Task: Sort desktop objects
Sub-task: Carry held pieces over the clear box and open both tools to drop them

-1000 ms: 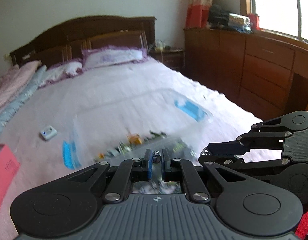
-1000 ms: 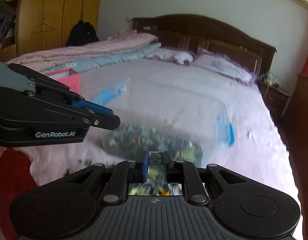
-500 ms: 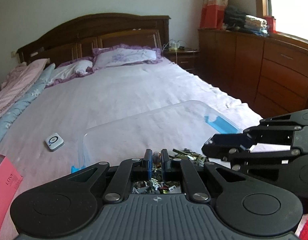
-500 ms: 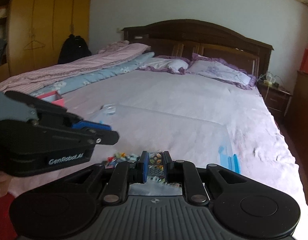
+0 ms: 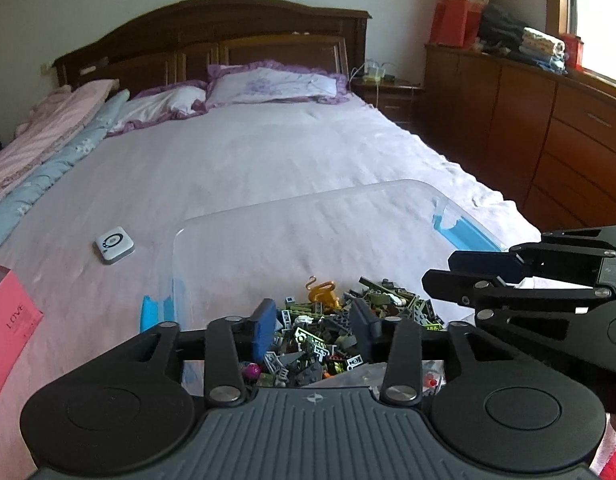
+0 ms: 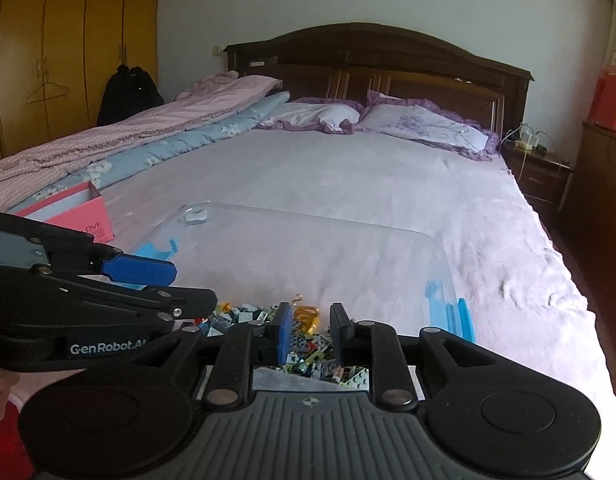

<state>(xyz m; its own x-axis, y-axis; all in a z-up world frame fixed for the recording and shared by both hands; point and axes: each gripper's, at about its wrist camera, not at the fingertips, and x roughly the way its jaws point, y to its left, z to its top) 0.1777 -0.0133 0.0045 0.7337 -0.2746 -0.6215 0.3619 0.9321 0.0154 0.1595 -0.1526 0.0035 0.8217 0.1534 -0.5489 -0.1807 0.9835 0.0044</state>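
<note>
We hold our left gripper [image 5: 314, 326] over the near end of a clear plastic storage bin with blue latches [image 5: 460, 236] on the pale lilac bedsheet [image 5: 267, 160]; its jaws are opening, pinching nothing. Our right gripper [image 6: 308, 330] hovers beside it, jaws also opening and bare. A heap of small, mixed-colour building bricks [image 5: 340, 336] lies in the bin's near corner, under both fingertips. A pink cardboard box [image 6: 81, 210] and a small white square device [image 5: 115, 245] lie outside the bin.

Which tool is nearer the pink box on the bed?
Left. The left tool sits just beside the pink box, on that side of the clear bin. The right tool is farther across, over the brick pile.
</note>
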